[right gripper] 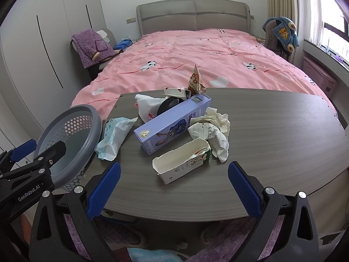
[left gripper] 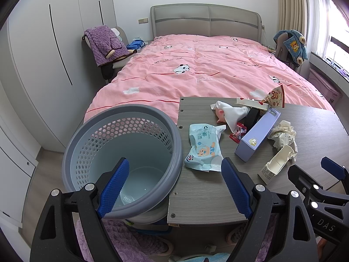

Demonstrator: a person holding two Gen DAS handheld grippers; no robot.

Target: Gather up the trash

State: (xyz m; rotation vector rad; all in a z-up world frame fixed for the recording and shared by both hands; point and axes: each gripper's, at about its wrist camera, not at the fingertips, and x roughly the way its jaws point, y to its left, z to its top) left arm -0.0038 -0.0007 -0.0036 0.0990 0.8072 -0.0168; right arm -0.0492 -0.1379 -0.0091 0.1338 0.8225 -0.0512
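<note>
- Hovering at the desk's near edge, I held both grippers with jaws spread wide and nothing between them: the left gripper over the bin's rim, the right gripper facing the torn carton.
- The grey bin stood against the desk's left edge, I judged so trash could be dropped straight in; it looked empty.
- Trash sat heaped mid-desk: wipes packet nearest the bin, purple box, crumpled paper.
- A dark round thing behind the box was half hidden; I couldn't identify it.
</note>
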